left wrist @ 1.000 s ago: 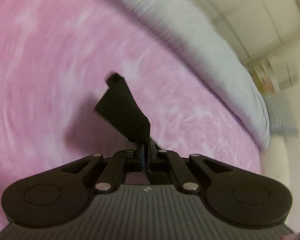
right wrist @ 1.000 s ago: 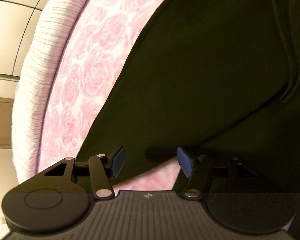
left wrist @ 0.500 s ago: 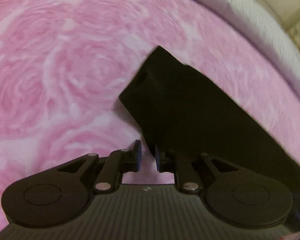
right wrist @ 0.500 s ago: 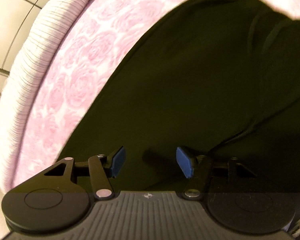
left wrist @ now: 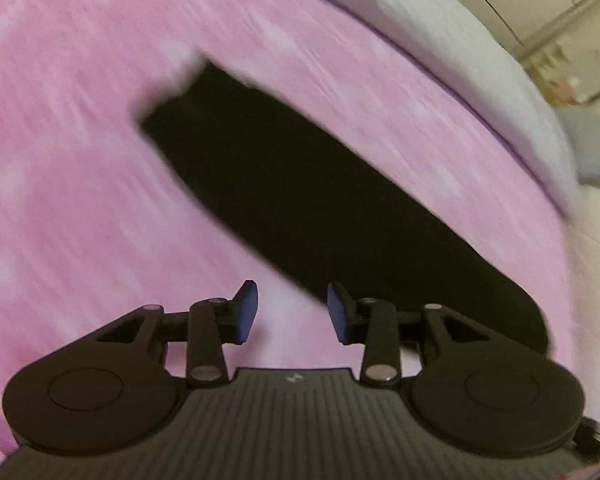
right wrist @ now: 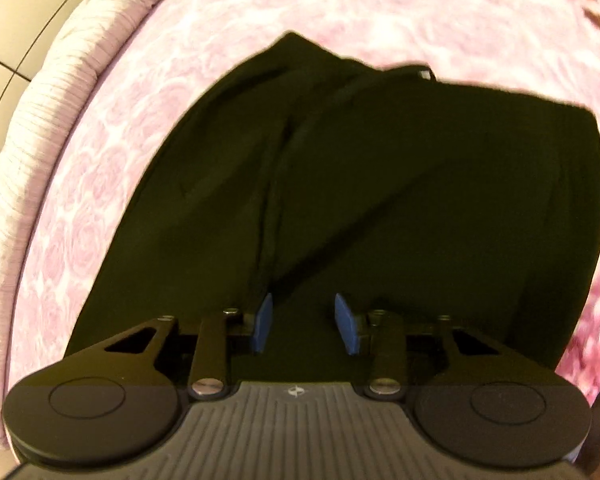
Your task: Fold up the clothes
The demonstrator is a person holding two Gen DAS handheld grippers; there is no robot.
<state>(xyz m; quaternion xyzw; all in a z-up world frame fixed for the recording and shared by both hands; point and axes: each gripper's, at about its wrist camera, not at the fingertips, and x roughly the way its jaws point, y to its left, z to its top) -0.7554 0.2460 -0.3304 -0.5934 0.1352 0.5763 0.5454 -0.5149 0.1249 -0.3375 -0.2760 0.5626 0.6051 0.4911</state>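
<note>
A black garment lies on a pink rose-patterned bed cover. In the left wrist view one long narrow black part (left wrist: 300, 200) stretches from upper left to lower right. My left gripper (left wrist: 292, 312) hovers just off its near edge, open, with nothing between its blue pads. In the right wrist view the wide body of the black garment (right wrist: 380, 184) fills the middle, with a crease running down it. Above the near part of this cloth my right gripper (right wrist: 303, 322) stands open and holds nothing.
The pink bed cover (left wrist: 80, 200) spreads around the garment. A pale ribbed bed edge (right wrist: 40, 128) runs along the left, with tiled floor (right wrist: 4, 48) beyond it. In the left wrist view a grey-white border (left wrist: 440, 32) and a cluttered room corner (left wrist: 572, 80) lie beyond.
My left gripper has let go of the black cloth and opened wide, and the cloth now lies flat on the cover. My right gripper stayed open while its view pulled back over the garment.
</note>
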